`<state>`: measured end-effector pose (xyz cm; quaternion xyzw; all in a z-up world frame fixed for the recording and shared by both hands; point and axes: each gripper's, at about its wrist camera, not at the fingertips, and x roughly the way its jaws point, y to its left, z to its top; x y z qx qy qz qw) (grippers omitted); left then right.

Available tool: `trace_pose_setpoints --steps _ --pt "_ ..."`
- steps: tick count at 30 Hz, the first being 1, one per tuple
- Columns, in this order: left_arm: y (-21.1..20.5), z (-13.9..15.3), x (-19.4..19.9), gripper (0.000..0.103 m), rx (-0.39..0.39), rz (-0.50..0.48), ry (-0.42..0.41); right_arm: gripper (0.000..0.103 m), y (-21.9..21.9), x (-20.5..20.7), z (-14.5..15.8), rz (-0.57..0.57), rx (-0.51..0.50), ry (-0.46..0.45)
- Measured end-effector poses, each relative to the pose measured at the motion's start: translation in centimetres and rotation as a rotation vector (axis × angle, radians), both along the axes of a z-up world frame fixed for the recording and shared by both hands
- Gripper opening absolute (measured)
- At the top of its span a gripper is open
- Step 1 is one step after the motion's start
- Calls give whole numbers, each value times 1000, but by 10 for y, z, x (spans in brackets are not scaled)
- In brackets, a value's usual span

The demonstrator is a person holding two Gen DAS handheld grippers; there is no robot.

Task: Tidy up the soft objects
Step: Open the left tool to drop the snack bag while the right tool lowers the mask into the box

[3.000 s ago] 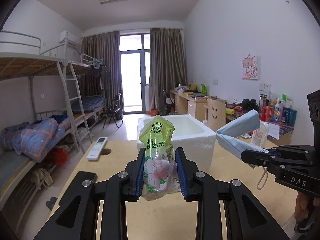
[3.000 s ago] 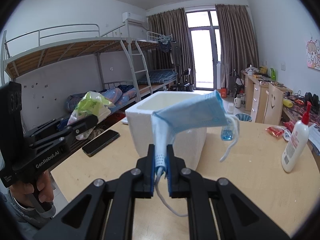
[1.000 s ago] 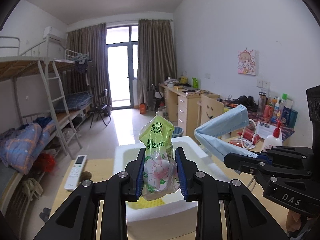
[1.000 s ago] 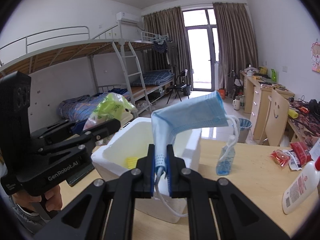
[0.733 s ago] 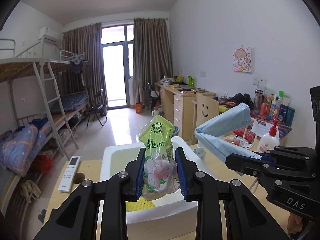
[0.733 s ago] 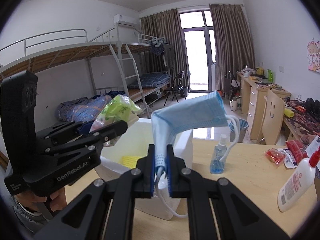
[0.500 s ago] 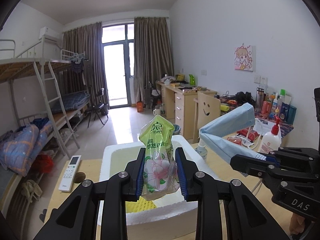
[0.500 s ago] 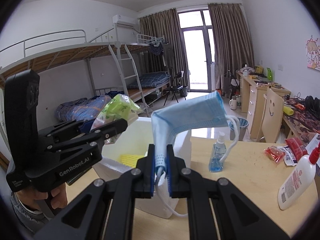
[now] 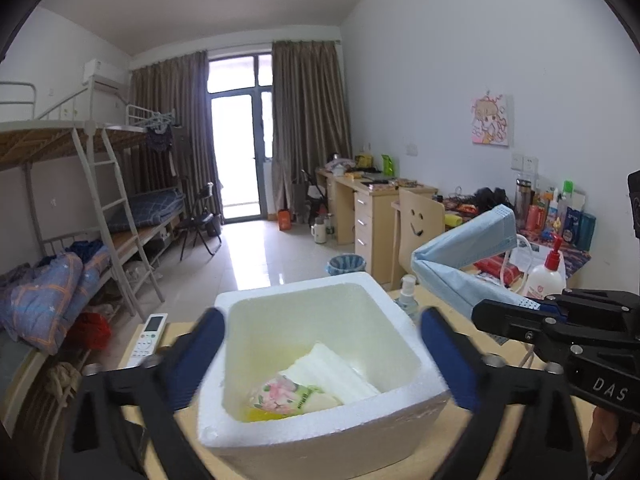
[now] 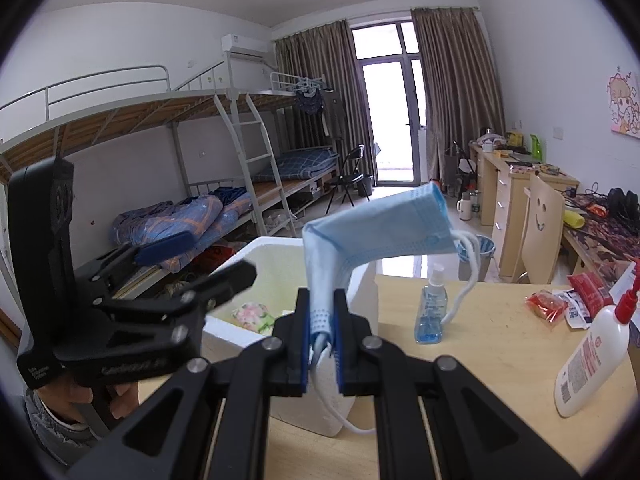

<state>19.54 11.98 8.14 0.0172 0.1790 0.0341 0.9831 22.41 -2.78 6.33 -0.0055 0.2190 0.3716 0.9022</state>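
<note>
Blue face mask pinched at one folded end in right gripper, jaws narrow and tight on the cloth, rest of it bent over and sticking out past the tips, white ear loop dangling. Held up beside the white foam box, not yet over the opening. Probably very light, floppy pleated fabric, no stiffness beyond the fold; likely clings or drags on the pads at release, loops may snag on the box rim. Best grip looks like the folded edge, as now. Left gripper over the box, jaws opening, wide apart, nothing between them; blue pads blurred. Tissue pack with pink flower print lying inside the box on the bottom, next to a white folded soft thing, something yellow underneath, kind unclear. Pack looks crinkly plastic film, squashy, light, a bit slippery. Box itself grainy foam, thick walls, rigid but crumbly, light enough to shift if bumped. Wooden table smooth; spray bottle and lotion bottle standing well apart from the box.
</note>
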Motion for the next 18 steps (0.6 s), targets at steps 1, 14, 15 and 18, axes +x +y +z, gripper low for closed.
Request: trace_pose_setpoints --steps 1,14,15,18 --pt "1 0 -2 102 -3 10 -10 13 1 0 0 0 -1 0" --pt "19 2 -16 102 -9 97 -38 13 13 1 2 4 -28 1" --pt "20 2 -17 102 -9 99 -41 13 16 0 2 7 -31 0" --pt "28 2 -21 102 -11 108 -49 13 22 1 1 12 -42 1"
